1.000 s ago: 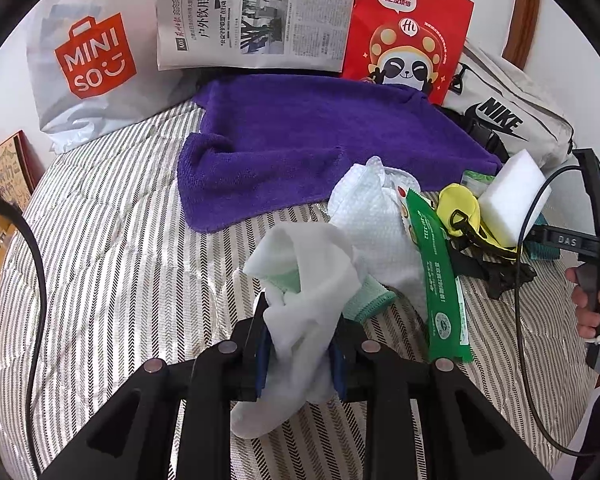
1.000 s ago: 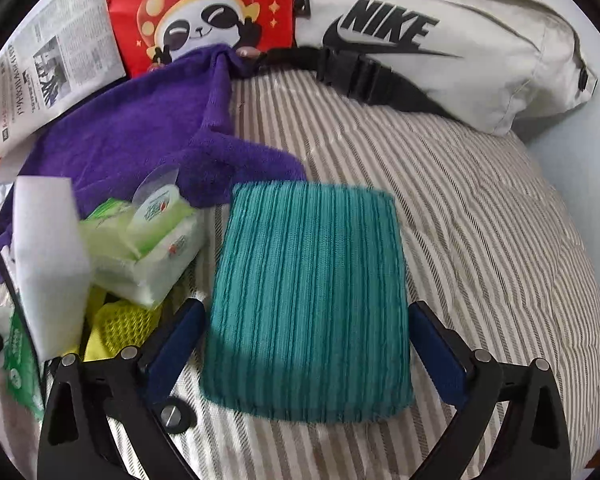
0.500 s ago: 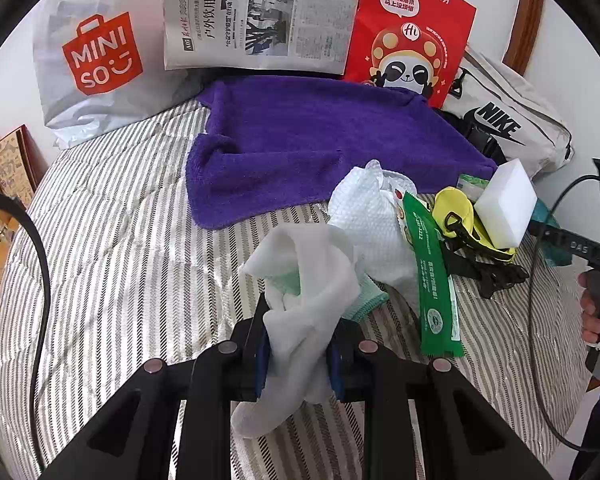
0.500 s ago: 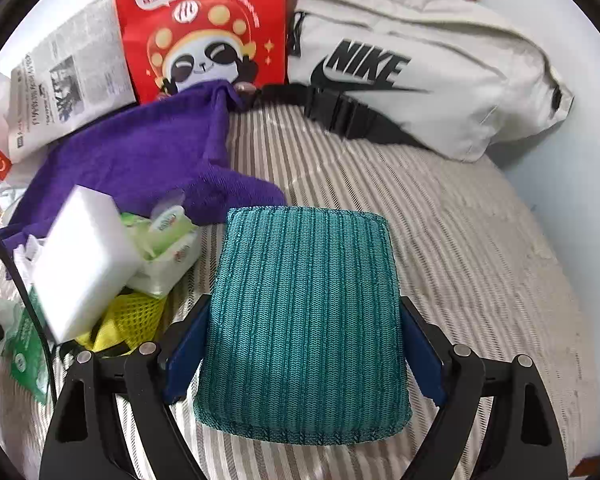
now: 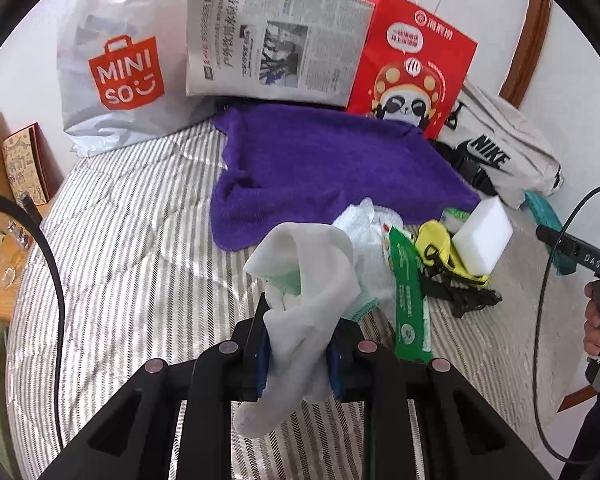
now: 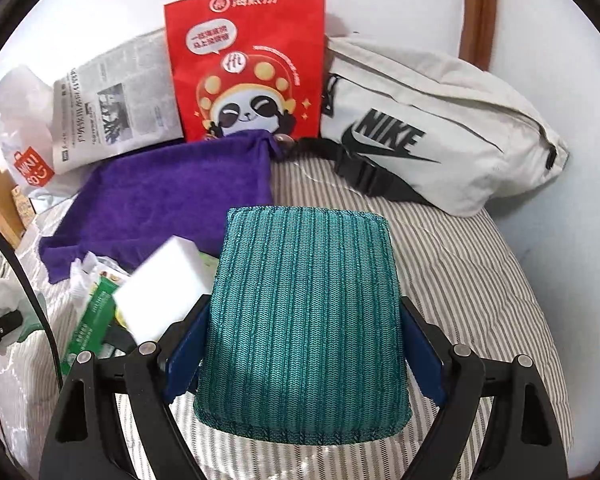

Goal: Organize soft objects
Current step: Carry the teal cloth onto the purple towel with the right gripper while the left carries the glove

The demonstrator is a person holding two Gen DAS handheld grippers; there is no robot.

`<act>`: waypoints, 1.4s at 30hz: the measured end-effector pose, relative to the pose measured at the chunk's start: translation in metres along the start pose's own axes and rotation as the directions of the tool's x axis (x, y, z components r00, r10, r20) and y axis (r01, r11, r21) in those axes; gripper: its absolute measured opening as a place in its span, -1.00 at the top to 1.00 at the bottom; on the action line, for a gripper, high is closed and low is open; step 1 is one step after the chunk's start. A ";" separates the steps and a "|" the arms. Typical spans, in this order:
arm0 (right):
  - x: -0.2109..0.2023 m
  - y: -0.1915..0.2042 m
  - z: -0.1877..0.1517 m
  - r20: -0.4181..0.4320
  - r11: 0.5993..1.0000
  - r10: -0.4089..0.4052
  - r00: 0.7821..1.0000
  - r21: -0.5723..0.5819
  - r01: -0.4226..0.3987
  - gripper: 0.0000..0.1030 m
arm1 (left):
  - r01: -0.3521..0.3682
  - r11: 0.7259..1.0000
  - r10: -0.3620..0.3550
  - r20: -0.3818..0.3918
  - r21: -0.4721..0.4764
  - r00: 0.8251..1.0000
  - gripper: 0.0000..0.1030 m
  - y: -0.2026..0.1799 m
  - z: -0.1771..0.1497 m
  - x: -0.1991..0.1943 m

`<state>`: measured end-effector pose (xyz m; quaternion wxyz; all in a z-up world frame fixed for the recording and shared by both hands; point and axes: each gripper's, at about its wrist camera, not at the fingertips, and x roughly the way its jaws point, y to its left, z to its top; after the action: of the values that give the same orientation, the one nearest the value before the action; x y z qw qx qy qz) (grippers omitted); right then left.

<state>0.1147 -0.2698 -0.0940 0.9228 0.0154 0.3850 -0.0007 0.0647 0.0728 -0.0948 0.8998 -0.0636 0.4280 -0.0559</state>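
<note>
The left claw (image 5: 298, 354) grips a white sock (image 5: 304, 300), lifted above the striped bed (image 5: 132, 240). The right claw (image 6: 304, 356), its jaws just closed in, clamps a teal knit pad (image 6: 304, 320) above the bed, near a purple towel (image 6: 168, 196).

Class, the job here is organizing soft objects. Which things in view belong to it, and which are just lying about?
Belong to the job:
white sock, in the left gripper
teal knit pad, in the right gripper
purple towel

Lying about:
newspaper
red paper bag
</note>
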 end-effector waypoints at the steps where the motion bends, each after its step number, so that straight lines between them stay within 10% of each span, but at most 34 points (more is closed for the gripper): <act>1: 0.000 0.002 0.002 0.000 1.000 0.003 1.000 -0.004 -0.003 -0.69 | 0.005 1.000 -0.005 0.007 -0.004 1.000 0.57 0.001 0.002 -0.004; 21: 0.034 0.061 0.085 0.002 0.983 0.147 0.989 -0.108 -0.146 -0.69 | 0.026 0.999 -0.027 0.083 0.019 0.996 0.57 0.000 0.093 -0.005; 42: 0.149 0.111 0.161 -0.133 0.960 0.206 0.969 -0.161 -0.227 -0.69 | -0.011 0.999 0.009 0.034 0.045 0.999 0.57 0.000 0.191 0.103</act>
<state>0.3356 -0.1623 -0.0840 0.8913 -0.0238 0.4321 0.1352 0.2782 0.0692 -0.0540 0.9083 -0.0420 0.4118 -0.0599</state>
